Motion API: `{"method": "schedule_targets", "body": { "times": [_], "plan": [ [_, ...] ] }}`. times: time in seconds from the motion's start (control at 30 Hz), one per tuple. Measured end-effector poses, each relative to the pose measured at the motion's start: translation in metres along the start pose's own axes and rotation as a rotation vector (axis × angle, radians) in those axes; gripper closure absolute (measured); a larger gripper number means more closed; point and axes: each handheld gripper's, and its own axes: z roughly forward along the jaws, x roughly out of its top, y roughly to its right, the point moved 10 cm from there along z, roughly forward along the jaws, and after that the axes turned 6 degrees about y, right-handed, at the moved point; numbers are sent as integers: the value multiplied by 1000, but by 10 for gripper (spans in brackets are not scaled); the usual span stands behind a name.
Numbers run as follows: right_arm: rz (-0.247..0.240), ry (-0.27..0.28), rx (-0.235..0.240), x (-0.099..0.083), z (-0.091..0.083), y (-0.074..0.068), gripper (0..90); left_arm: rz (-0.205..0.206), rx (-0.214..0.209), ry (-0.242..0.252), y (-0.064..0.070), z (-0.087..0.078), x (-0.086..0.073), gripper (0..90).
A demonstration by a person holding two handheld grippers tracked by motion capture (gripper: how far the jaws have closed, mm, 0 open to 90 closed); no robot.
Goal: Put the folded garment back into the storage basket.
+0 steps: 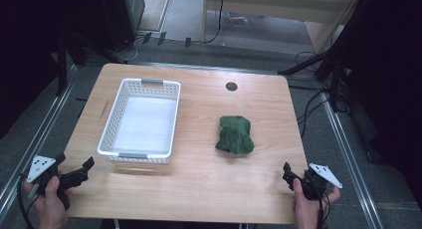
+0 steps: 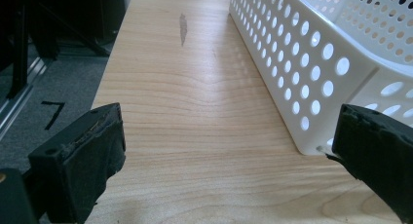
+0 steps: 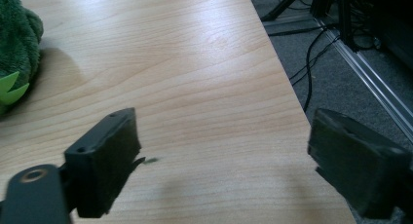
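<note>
Both grippers sit at the table's [image 1: 199,189] near edge, jaws spread, holding nothing. White basket [image 1: 141,119] stands far-left, just beyond my left gripper [image 1: 82,171]. Green plush toy [image 1: 235,135] lies centre-right, long axis near-to-far, far-left of my right gripper [image 1: 290,175], likely the nearer tool.

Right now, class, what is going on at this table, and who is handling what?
A person holds a tool in each hand at the near edge of the wooden table. The left tool and the right tool are both open and hold nothing. An empty white basket sits on the left, and a green soft toy lies untouched on the right.
</note>
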Motion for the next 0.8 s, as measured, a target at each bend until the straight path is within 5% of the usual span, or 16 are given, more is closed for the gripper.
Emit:
{"method": "schedule_targets", "body": {
  "times": [0.27, 0.8],
  "plan": [
    [0, -2, 35, 9, -4, -12, 0, -1, -2, 1, 0, -1, 0, 0],
    [-20, -13, 126, 43, -16, -76, 0, -3, 3, 2, 0, 0, 0, 0]
  ]
}}
